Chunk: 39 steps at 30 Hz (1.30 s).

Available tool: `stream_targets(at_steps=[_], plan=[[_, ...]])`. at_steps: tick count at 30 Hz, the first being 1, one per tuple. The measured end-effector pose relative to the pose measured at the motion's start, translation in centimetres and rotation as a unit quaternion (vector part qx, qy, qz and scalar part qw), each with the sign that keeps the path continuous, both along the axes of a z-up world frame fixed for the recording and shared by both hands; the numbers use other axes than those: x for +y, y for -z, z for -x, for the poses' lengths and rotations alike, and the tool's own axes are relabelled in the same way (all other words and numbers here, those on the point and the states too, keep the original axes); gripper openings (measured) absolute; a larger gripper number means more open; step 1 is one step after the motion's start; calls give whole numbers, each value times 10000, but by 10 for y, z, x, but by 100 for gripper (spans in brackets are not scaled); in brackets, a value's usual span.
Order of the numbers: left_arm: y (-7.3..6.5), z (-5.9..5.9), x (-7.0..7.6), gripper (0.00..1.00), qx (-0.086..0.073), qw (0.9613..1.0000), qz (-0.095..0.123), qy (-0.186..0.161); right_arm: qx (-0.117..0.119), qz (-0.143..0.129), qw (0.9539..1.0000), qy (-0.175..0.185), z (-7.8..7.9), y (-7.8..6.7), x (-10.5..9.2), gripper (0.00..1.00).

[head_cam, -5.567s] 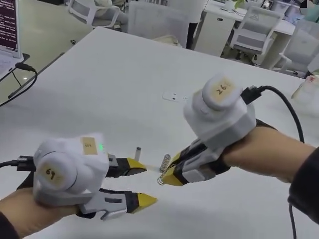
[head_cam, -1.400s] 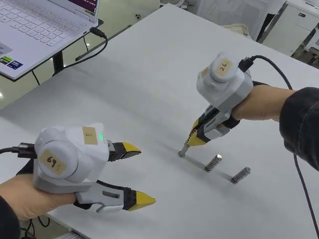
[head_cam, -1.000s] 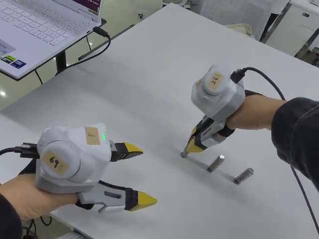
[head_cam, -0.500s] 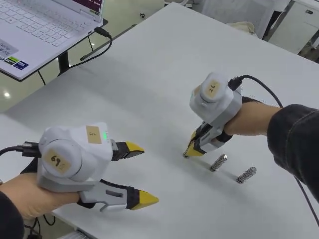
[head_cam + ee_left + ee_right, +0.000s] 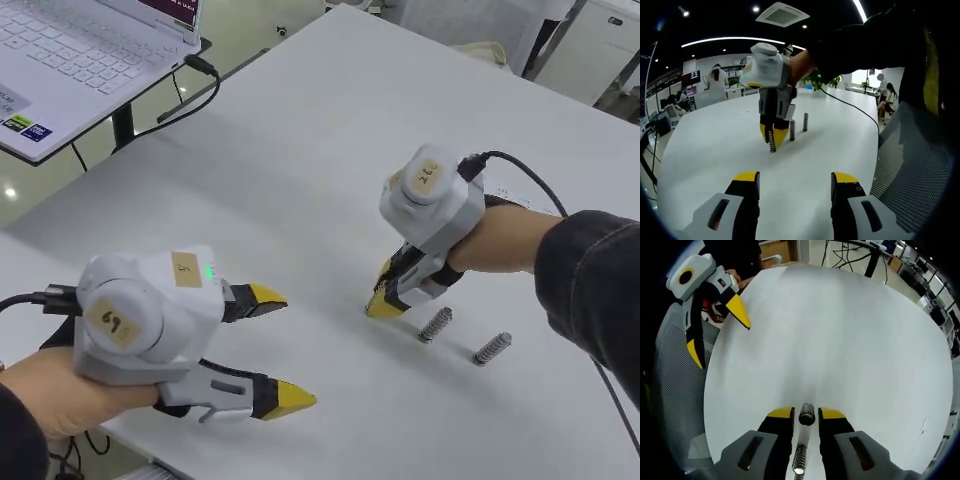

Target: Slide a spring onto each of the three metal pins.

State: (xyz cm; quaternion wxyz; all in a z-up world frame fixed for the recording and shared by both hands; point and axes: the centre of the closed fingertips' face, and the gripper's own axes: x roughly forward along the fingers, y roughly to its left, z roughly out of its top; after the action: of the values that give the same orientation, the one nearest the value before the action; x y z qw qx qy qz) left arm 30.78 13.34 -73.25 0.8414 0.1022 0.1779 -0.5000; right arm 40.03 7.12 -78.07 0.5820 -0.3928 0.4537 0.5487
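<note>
The right gripper points down at the table, its jaws nearly together and clamped on an upright spring. Two other springs stand just beside it. The left gripper hovers with jaws wide apart, holding nothing.

Open laptop on a dark stand, off the far left edge of the white table. Black cable plugged into its side. Grey mesh chair beside the table; lit ceiling strip overhead.
</note>
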Motion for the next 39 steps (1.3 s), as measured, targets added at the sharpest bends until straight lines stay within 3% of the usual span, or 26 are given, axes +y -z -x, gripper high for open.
stream_targets(at_steps=[12, 19, 24, 29, 39], plan=[[-3, -2, -4, 53, -15, 10000, -28, 56, -3, -270, 9989, 373, -3, -9, -8, 42], [-6, -4, -7, 53, -25, 9999, -61, 107, -140, -547, 9964, 635, -7, -17, -15, 58], [-9, -4, -11, 53, -40, 9999, -62, 147, -215, -813, 9926, 881, -9, -24, -20, 70], [-9, -3, -12, 53, -45, 9998, -100, 173, -438, -1090, 9875, 1049, -10, -35, -23, 83], [-11, -2, -16, 53, -49, 9996, -161, 225, -604, -1484, 9750, 1541, -11, -44, -43, 89]])
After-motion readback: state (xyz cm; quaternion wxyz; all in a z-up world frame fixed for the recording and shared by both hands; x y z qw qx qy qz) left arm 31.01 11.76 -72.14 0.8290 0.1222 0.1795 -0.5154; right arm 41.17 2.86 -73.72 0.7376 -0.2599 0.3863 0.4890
